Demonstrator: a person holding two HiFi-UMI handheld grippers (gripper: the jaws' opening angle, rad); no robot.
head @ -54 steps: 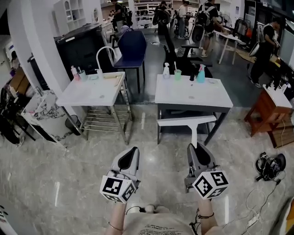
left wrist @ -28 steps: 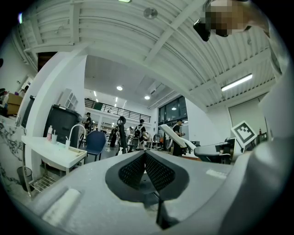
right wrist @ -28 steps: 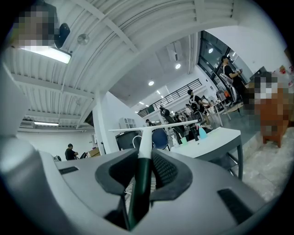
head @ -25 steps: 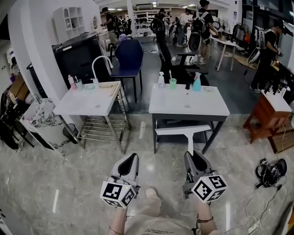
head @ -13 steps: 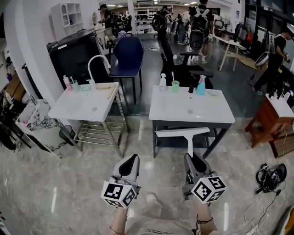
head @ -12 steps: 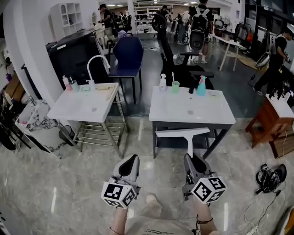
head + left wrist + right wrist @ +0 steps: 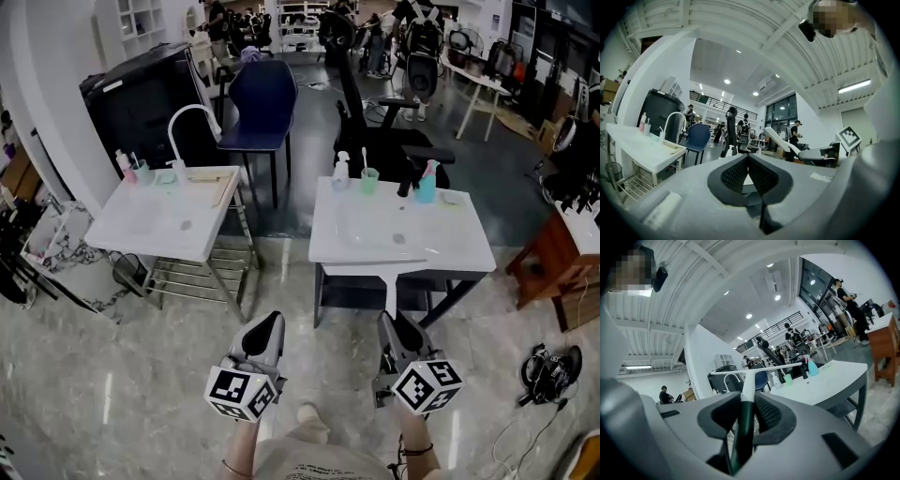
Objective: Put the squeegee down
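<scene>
In the head view my right gripper [image 7: 390, 320] is shut on the squeegee [image 7: 387, 287]. The white shaft points forward, and the long white blade lies across the front edge of the white table [image 7: 448, 242]. The right gripper view shows the squeegee [image 7: 749, 377] with its dark green grip pinched between the pads, blade level above the table [image 7: 834, 377], and my right gripper [image 7: 746, 399] closed round it. My left gripper [image 7: 269, 321] hangs beside it over the floor, shut and holding nothing. In the left gripper view my left gripper [image 7: 748, 157] has its pads meeting at the tip.
At the table's back stand a white pump bottle [image 7: 340, 171], a green cup [image 7: 369, 180] and a blue spray bottle [image 7: 427, 184]. A sink table [image 7: 141, 225] with a faucet [image 7: 186, 120] stands left. Chairs [image 7: 261, 101] are behind, a wooden stand [image 7: 561, 255] right, cables [image 7: 546, 360] on the floor.
Both grippers and the view have come closer to the white table. The squeegee blade, earlier in front of and below the tabletop, now reaches its front edge.
</scene>
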